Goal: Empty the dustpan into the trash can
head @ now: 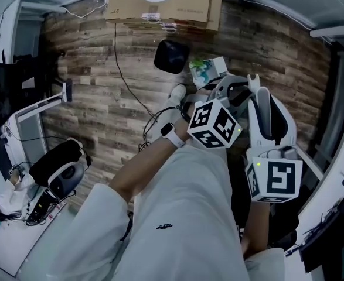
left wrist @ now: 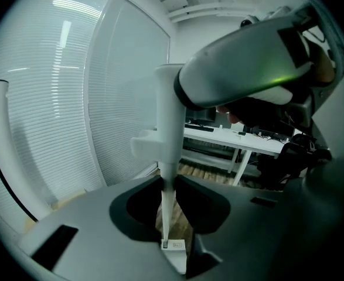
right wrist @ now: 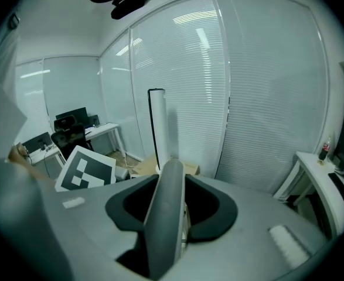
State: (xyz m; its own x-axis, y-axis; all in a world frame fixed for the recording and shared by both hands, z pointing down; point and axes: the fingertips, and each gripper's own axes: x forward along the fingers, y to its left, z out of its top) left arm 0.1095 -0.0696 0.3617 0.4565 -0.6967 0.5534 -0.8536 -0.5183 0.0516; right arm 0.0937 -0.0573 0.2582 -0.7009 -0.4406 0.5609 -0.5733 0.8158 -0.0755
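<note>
Presently, left gripper (left wrist: 174,246): I read its fingers as closed on a thin white stem (left wrist: 167,212), which stands upright between them. The stem widens above into a white post (left wrist: 169,116) with a short bracket jutting to the post's left. A small label sits at the stem's foot.

Right gripper (right wrist: 169,239): fingers clamped on a broad rounded grey handle (right wrist: 167,186), which runs lengthwise through the gap, slightly tilted. The left gripper's marker cube (right wrist: 85,170) shows just to its left.

Dustpan: I see only these two handles and cannot tell which belongs to it; the pan itself is hidden in all my feeds. Both handles are held up before the person's lap, off the wooden floor (head: 95,98), with the two grippers close side by side in the head view.

Black round-cornered bin (head: 172,56): on the floor beyond the grippers and apart from them, near a cardboard box (head: 177,4).

Green-and-white carton (head: 208,69): just beside the bin, between it and the grippers.

Dark cable (head: 125,81): trails across the floor from the box towards the person.

Person: pale clothing, with a white-strapped watch (head: 170,132) on the left wrist.

White worktop (head: 4,247): lower left of the head view, carrying a black-and-white headset-like device (head: 60,165).

Slatted blinds (left wrist: 60,98): fill the room's walls in both gripper views.

Second worktop (left wrist: 242,140): white-legged, seen past the left gripper, with dark screens on it.
</note>
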